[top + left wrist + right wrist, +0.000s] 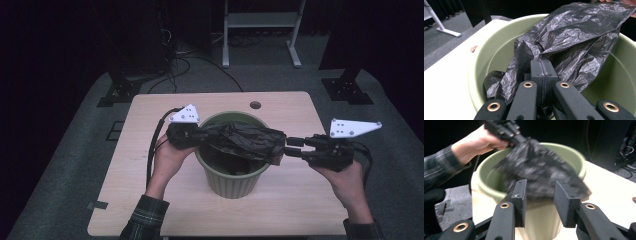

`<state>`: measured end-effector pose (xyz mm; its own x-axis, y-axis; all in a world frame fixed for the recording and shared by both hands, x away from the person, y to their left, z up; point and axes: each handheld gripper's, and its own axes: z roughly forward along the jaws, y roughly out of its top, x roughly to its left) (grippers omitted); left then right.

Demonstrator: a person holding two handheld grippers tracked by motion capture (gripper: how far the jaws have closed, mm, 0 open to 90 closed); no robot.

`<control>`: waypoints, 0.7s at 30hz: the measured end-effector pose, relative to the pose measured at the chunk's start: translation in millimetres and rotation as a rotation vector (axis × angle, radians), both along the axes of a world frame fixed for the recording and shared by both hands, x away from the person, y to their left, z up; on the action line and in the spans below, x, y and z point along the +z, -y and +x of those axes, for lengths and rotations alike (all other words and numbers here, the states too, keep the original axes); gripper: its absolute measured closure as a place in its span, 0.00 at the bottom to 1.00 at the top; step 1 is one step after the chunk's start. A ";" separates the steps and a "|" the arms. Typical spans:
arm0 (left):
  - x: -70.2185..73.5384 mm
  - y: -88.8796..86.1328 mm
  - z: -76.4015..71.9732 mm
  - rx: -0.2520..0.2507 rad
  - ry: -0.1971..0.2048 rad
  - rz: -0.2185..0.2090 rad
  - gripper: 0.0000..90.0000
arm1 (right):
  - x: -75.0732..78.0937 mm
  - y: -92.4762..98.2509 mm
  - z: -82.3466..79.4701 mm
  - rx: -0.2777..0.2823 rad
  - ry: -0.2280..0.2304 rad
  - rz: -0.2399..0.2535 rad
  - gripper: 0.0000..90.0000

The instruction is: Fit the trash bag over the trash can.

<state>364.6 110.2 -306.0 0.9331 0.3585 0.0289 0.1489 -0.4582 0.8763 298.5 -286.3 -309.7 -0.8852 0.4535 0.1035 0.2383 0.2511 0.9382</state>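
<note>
In the middle of the high view a green bin [232, 175] stands on the pale wooden tabletop [150, 200], with a crumpled black plastic bag [245, 140] stretched across its mouth. The left gripper [197, 136] sits at the bin's left rim, held by the left hand [167, 160]; its fingers are pressed together on the bag's left end. In the left gripper view this is plain: the two fingers [537, 72] meet flat against each other at lower centre with the bag [574, 37] pinched between them, and the plastic fans out toward the upper right of the frame over the bin's hollow [499, 52]. A loose fold of the bag hangs down inside the bin at lower left of that frame.

The right gripper [291, 147] is at the centre right of the high view, held by the right hand [345, 182], with its fingers [296, 141] pointing at the bag's right end just beyond the bin's rim. The right gripper view shows them standing apart, one finger [520, 201] at lower centre left and the other at lower centre right, with the blurred bag [541, 170] in front of the gap between them; whether it lies between the fingers or just past their tips I cannot tell. That view also shows the other gripper [505, 130] at upper left gripping the bag's far end, the hand [477, 142] on it, and a plaid sleeve [439, 170].

A round hole [255, 105] in the tabletop lies behind the bin in the high view.
</note>
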 end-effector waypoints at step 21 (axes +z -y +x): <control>0.4 -13.9 -2.9 0.014 -0.004 -0.053 0.99 | -15.9 -20.9 -14.9 0.054 0.013 -0.016 1.00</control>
